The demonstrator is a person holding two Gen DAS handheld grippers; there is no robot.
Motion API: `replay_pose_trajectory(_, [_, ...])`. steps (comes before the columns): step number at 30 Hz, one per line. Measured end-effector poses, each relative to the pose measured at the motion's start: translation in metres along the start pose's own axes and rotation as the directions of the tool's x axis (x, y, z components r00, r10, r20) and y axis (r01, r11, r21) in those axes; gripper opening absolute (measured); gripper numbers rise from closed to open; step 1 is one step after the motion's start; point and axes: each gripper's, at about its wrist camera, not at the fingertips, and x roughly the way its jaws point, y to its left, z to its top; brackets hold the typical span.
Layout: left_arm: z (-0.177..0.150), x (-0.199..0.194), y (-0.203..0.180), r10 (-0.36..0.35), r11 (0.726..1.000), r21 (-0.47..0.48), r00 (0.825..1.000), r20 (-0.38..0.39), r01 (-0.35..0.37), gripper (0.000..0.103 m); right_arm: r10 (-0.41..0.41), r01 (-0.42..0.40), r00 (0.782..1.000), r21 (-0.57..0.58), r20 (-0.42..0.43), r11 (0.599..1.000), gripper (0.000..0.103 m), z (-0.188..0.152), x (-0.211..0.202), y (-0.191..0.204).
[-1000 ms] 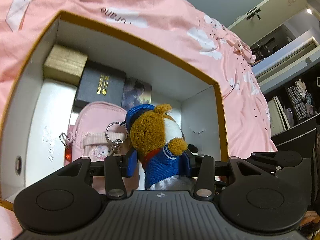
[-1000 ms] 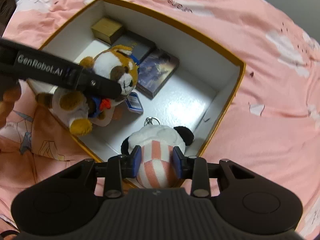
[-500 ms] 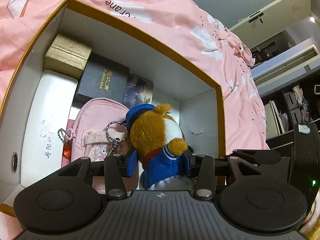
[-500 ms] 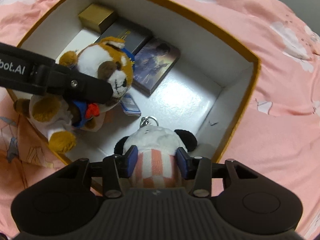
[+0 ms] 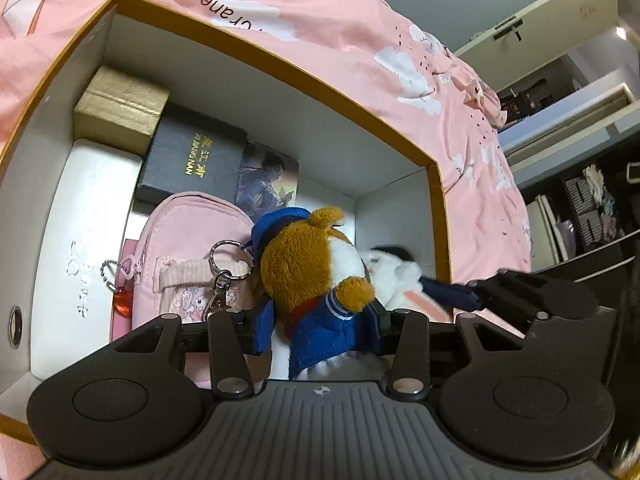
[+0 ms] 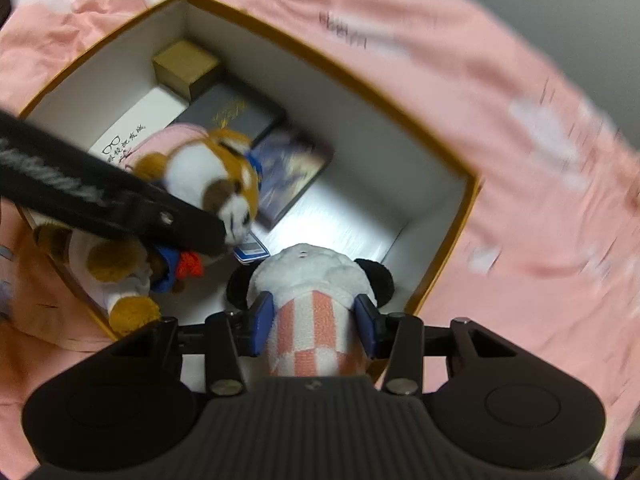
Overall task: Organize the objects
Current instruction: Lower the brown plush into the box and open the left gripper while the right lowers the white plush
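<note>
Crowding is the risk: the orange-rimmed box (image 6: 472, 216) on the pink bedsheet (image 6: 520, 80) leaves little bare floor, so both toys could collide or snag. Left gripper (image 5: 320, 320) clamps the red panda plush (image 5: 308, 272); right gripper (image 6: 314, 324), tilted downward, clamps the panda plush (image 6: 312, 280) over the box's near corner

The panda plush (image 6: 316, 312) now hangs lower inside the box (image 6: 464, 216) (right beside the dog plush (image 5: 316, 280)), entering the left wrist view.
</note>
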Motion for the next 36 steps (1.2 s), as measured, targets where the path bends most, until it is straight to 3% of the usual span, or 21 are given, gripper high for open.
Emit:
replay_pose_trajectory(5, [-0.001, 0.012, -0.008, 0.028, 0.999, 0.032, 1.000, -0.011, -0.028, 0.051, -0.088, 0.095, 0.994, -0.121, 0.063, 0.988, 0.046, -0.010, 0.009, 0.020])
replay_pose_trajectory(9, [0.001, 0.024, -0.005, 0.026, 1.000, 0.004, 0.999, -0.045, -0.026, 0.051, -0.123, 0.138, 0.988, -0.187, 0.091, 0.972, 0.048, -0.013, 0.019, 0.028])
replay_pose_trajectory(17, [0.004, 0.030, -0.006, 0.040, 0.999, 0.014, 0.996, -0.079, -0.039, 0.058, 0.021, -0.017, 0.999, -0.153, 0.030, 0.988, 0.057, -0.012, 0.001, -0.005])
replay_pose_trajectory(20, [0.003, 0.021, -0.007, 0.023, 1.000, 0.022, 0.997, -0.071, -0.021, 0.073, 0.085, -0.082, 0.996, -0.116, 0.025, 0.990, 0.060, -0.014, -0.016, -0.020])
replay_pose_trajectory(23, [0.001, 0.006, -0.011, 0.007, 0.999, 0.047, 0.999, -0.049, -0.005, 0.075, 0.141, -0.139, 0.990, -0.078, 0.029, 0.987, 0.057, -0.015, -0.032, -0.034])
replay_pose_trajectory(25, [0.000, -0.006, -0.015, -0.013, 0.998, 0.065, 0.999, -0.042, 0.015, 0.073, 0.158, -0.156, 0.987, -0.059, 0.042, 0.986, 0.050, -0.014, -0.040, -0.042])
replay_pose_trajectory(27, [-0.003, -0.015, -0.018, -0.019, 0.996, 0.085, 0.999, -0.043, 0.022, 0.063, 0.158, -0.156, 0.986, -0.042, 0.058, 0.987, 0.043, -0.013, -0.044, -0.047])
replay_pose_trajectory(30, [-0.011, -0.023, -0.025, 0.023, 0.990, 0.138, 0.998, -0.057, -0.015, 0.054, 0.162, -0.163, 0.985, 0.009, 0.064, 0.987, 0.033, -0.008, -0.038, -0.049])
replay_pose_trajectory(32, [-0.014, -0.020, -0.026, 0.063, 0.986, 0.156, 0.995, -0.072, -0.052, 0.050, 0.190, -0.192, 0.981, 0.052, 0.034, 0.980, 0.024, -0.008, -0.028, -0.050])
replay_pose_trajectory(36, [-0.016, -0.006, -0.020, 0.098, 0.985, 0.148, 0.992, -0.085, -0.085, 0.041, 0.229, -0.225, 0.973, 0.112, -0.028, 0.968, 0.020, -0.019, -0.014, -0.037])
